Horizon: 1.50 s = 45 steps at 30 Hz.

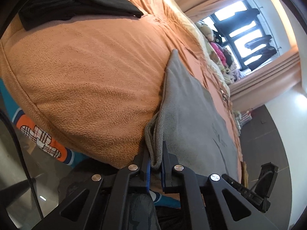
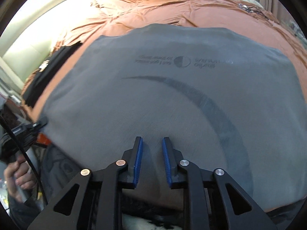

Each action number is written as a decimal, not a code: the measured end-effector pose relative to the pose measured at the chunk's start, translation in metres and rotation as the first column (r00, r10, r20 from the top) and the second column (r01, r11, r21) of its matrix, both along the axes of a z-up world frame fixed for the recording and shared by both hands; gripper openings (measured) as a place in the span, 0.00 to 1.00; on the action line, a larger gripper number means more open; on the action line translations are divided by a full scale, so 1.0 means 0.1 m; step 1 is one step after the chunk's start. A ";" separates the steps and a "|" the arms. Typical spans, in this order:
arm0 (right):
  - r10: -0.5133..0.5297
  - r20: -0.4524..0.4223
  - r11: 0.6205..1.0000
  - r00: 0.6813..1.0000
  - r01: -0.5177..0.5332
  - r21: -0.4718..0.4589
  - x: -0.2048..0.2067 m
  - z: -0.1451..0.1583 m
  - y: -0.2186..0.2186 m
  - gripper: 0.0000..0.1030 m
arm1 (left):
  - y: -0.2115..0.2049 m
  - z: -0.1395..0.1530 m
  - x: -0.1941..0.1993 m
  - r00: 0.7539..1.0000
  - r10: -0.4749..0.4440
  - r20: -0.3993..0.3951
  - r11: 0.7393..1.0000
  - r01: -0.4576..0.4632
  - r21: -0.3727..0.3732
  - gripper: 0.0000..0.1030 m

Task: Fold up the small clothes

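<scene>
Grey soft-knit T-shirt (image 2: 145, 103) lies spread on the bed's orange fleece blanket (image 1: 80, 76), dark curved print facing up.

Left tongs (image 1: 155, 164): pinched down on the shirt's doubled edge, folded layers caught between the blue pads. Right tongs (image 2: 152, 161): over the near hem, jaws narrowed but a gap shows; fabric lies beneath them, nothing seen pressed between.

Handling, as judged: light, limp, no stiffness; it will sag and drag on the fleece rather than slide. Best held at edges or corners, both layers together, one tong per side.

Left wrist view alone shows the layered edge in the grip, the folded black garment pile (image 1: 76, 2) far ahead of the left tongs, and a window beyond. Right wrist view alone gives the whole shirt face and print, plus the person's hand (image 2: 17, 178) off to its left.
</scene>
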State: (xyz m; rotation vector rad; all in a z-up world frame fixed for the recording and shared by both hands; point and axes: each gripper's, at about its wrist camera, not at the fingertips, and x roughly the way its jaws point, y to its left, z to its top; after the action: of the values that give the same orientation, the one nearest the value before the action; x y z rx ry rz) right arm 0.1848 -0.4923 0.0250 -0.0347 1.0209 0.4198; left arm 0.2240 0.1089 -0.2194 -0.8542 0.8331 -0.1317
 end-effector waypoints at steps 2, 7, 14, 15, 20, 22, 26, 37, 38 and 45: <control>-0.024 0.006 1.000 1.000 0.024 -0.014 0.14 0.02 -0.01 0.12 | 0.00 0.01 0.00 1.000 0.011 -0.015 1.000 -0.011 -0.002 0.07; -0.046 -0.001 0.998 0.999 0.046 -0.038 0.49 0.01 0.04 0.03 | 0.01 0.00 0.04 0.998 0.032 -0.048 0.999 -0.033 -0.022 0.07; -0.054 -0.005 0.998 0.999 0.054 -0.030 0.84 0.05 0.17 0.00 | 0.02 0.01 0.03 0.993 0.076 -0.087 0.996 -0.080 -0.042 0.07; -0.057 0.001 0.998 0.998 0.057 -0.032 0.89 0.06 0.22 0.00 | 0.02 0.01 0.03 0.992 0.086 -0.093 0.995 -0.090 -0.044 0.07; -0.075 -0.023 0.996 0.997 0.074 -0.047 1.23 0.00 0.28 0.00 | 0.01 0.01 0.00 0.985 0.125 -0.117 0.989 -0.132 -0.059 0.07; -0.087 -0.031 0.995 0.996 0.086 -0.054 1.37 -0.05 0.29 0.00 | 0.01 0.01 -0.02 0.982 0.142 -0.126 0.986 -0.151 -0.066 0.07; -0.102 -0.023 0.994 0.995 0.101 -0.049 1.64 -0.03 0.33 0.00 | -0.02 0.02 -0.02 0.974 0.173 -0.142 0.981 -0.184 -0.065 0.07; -0.127 -0.037 0.990 0.991 0.125 -0.062 2.27 -0.12 0.40 0.00 | 0.00 0.01 -0.05 0.962 0.209 -0.172 0.971 -0.226 -0.080 0.07; -0.130 -0.033 0.990 0.991 0.128 -0.065 2.33 -0.13 0.41 0.00 | 0.00 0.01 -0.06 0.962 0.211 -0.174 0.971 -0.228 -0.079 0.07; -0.173 -0.087 0.985 0.981 0.171 -0.024 2.63 -0.17 0.40 0.00 | -0.03 0.03 -0.05 0.961 0.213 -0.175 0.972 -0.228 -0.065 0.07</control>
State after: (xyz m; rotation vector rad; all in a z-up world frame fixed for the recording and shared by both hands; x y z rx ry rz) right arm 0.4482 -0.4521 0.0082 0.0579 1.1049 0.2573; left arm 0.2192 0.1061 -0.2162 -1.0430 0.8870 0.1032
